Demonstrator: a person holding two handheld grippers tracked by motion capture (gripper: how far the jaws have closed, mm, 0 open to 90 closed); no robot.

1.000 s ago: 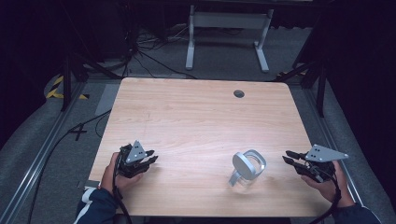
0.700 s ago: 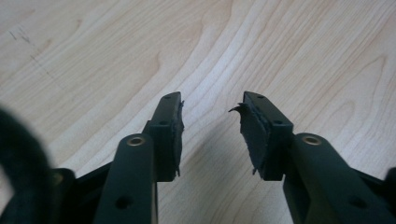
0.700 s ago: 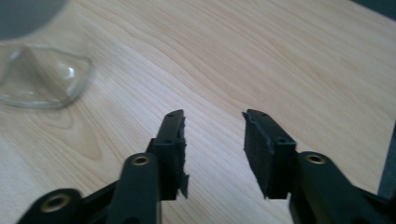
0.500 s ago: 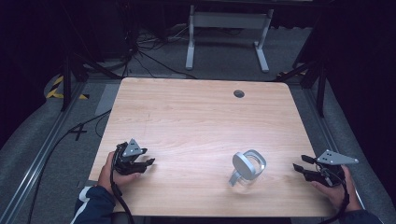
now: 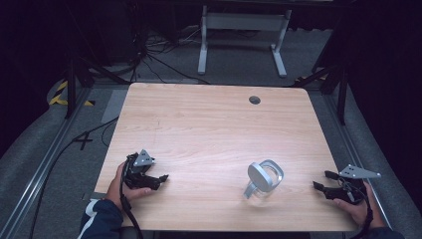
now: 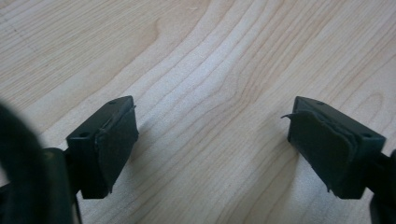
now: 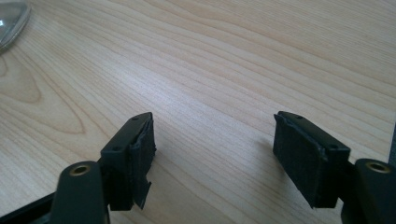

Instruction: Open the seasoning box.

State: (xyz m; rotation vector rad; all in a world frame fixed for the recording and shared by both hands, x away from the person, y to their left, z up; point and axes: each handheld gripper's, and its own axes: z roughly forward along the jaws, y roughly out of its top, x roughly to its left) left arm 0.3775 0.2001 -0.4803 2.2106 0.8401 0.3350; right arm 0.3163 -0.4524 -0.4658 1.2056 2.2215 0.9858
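A clear glass jar point(image 5: 263, 183) with a grey lid lies on its side on the wooden table point(image 5: 209, 124), right of centre near the front edge. My left gripper point(image 5: 161, 178) rests low over the front left of the table; its jaws have just been opening and stand open with bare wood between them point(image 6: 212, 140). My right gripper point(image 5: 319, 183) sits at the front right corner, a short way right of the jar; its jaws have just been opening and stand open with nothing between them point(image 7: 212, 149). The jar's glass edge point(image 7: 11, 21) shows at the top left of the right gripper view.
A round cable hole point(image 5: 255, 99) sits near the table's far edge. Beyond the table stand a grey metal frame point(image 5: 241, 35) and loose cables on a dark floor. A cable point(image 5: 74, 144) trails off the table's left side.
Both grippers' jaws have opened. The right hand has dropped lower and drawn back toward the table's front right corner. The left hand and the jar have stayed in place.
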